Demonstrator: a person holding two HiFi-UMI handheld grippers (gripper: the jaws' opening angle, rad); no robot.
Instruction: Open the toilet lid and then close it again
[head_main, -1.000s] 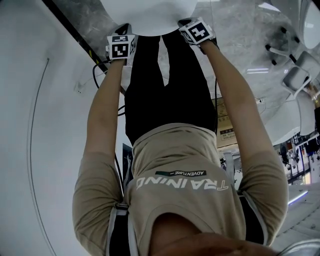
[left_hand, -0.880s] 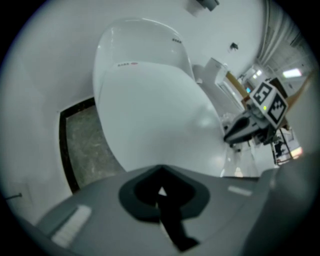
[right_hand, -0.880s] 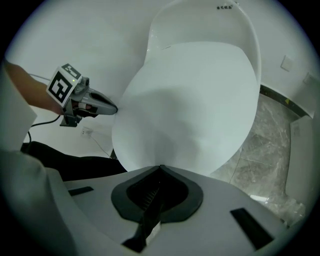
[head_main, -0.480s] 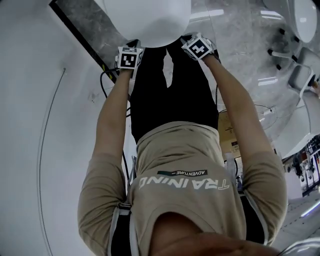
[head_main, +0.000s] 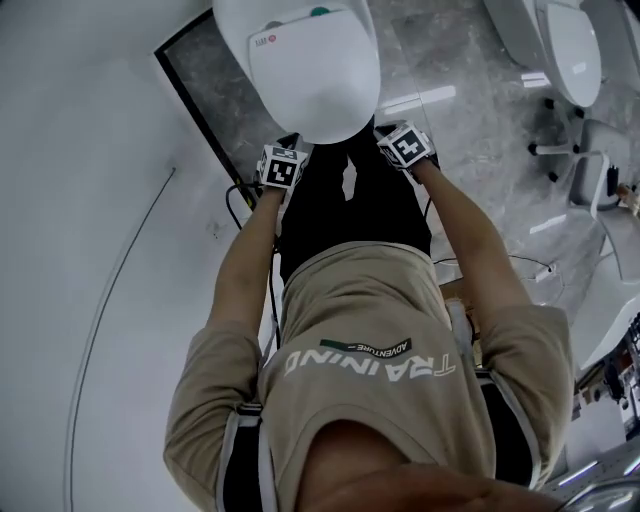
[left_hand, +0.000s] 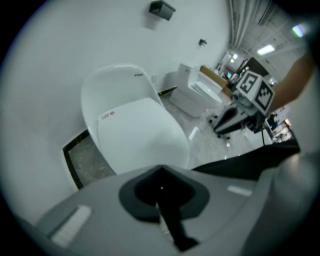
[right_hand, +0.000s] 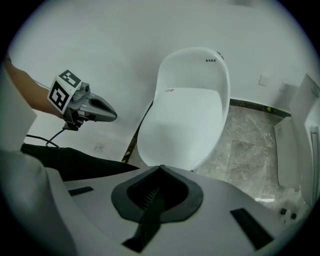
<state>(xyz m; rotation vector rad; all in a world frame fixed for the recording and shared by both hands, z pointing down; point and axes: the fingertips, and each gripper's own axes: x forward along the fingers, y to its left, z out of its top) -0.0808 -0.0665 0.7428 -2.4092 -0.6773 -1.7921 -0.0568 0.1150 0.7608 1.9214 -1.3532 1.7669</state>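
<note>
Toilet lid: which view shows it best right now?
Right gripper view: the toilet lid sits centred and unobstructed, lying closed, with almost its whole outline visible. The left gripper view shows it at a slant, with its near edge hidden. The head view shows it from above, smaller, up against the frame's top edge.

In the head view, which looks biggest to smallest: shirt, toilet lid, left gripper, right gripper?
1. Biggest: shirt, nearest the camera.
2. Then toilet lid.
3. Smallest: left gripper and right gripper, about alike.
</note>
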